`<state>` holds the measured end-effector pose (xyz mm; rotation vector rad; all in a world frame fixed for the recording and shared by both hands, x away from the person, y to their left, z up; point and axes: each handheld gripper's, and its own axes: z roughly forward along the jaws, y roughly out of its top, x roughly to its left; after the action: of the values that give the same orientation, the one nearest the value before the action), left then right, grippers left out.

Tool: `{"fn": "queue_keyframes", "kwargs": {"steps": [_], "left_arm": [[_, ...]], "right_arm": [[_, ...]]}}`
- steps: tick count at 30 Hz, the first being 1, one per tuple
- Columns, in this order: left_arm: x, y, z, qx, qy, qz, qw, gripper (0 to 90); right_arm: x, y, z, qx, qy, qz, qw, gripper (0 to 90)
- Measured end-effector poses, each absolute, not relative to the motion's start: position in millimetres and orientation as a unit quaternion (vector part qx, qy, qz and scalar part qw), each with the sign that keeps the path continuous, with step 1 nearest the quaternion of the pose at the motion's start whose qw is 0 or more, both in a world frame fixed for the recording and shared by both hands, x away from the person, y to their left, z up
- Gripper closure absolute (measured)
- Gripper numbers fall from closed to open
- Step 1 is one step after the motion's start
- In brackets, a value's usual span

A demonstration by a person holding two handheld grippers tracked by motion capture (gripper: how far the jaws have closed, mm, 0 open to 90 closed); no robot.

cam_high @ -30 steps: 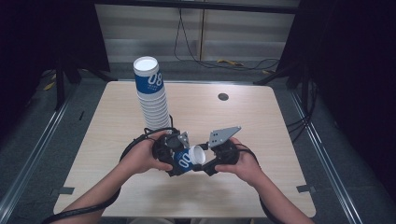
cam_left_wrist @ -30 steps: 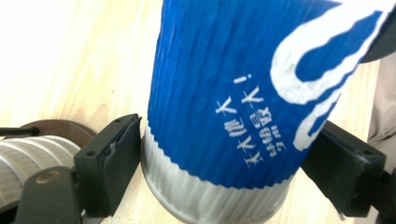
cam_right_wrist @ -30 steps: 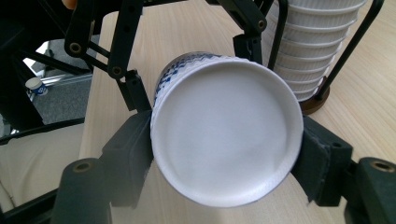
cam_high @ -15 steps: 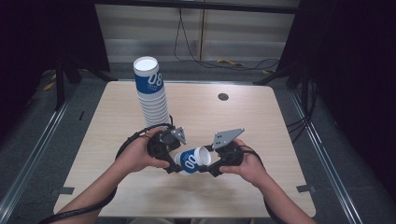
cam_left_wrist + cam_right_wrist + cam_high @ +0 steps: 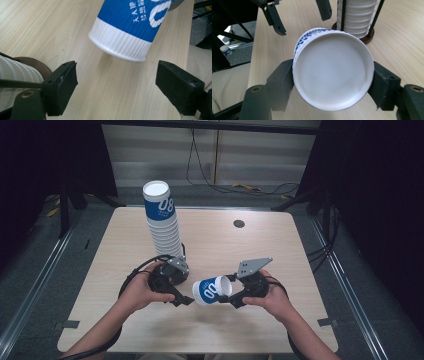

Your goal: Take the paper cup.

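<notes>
Blue-and-white cup (image 5: 212, 290) lies sideways clenched by right gripper (image 5: 239, 296); left gripper (image 5: 186, 299) released, widening, just beside.

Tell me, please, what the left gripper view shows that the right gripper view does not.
Left gripper view: the cup's blue printed side and ribbed white band, ahead of the left gripper's open tongs, which have just been opening with nothing between them. Right gripper view: the cup's flat white end, gripped by the right gripper's tongs. Both: the cup, the stack of cups and the wooden table.
</notes>
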<state>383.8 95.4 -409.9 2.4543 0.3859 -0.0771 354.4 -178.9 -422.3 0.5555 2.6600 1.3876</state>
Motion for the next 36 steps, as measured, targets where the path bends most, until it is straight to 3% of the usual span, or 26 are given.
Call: {"fn": "queue_keyframes", "kwargs": {"steps": [36], "left_arm": [[374,101,-445,0.899,0.193,-0.046,0.39,16.7]], "right_arm": [[348,-185,-422,0.186,0.85,0.49,0.051,28.0]]}}
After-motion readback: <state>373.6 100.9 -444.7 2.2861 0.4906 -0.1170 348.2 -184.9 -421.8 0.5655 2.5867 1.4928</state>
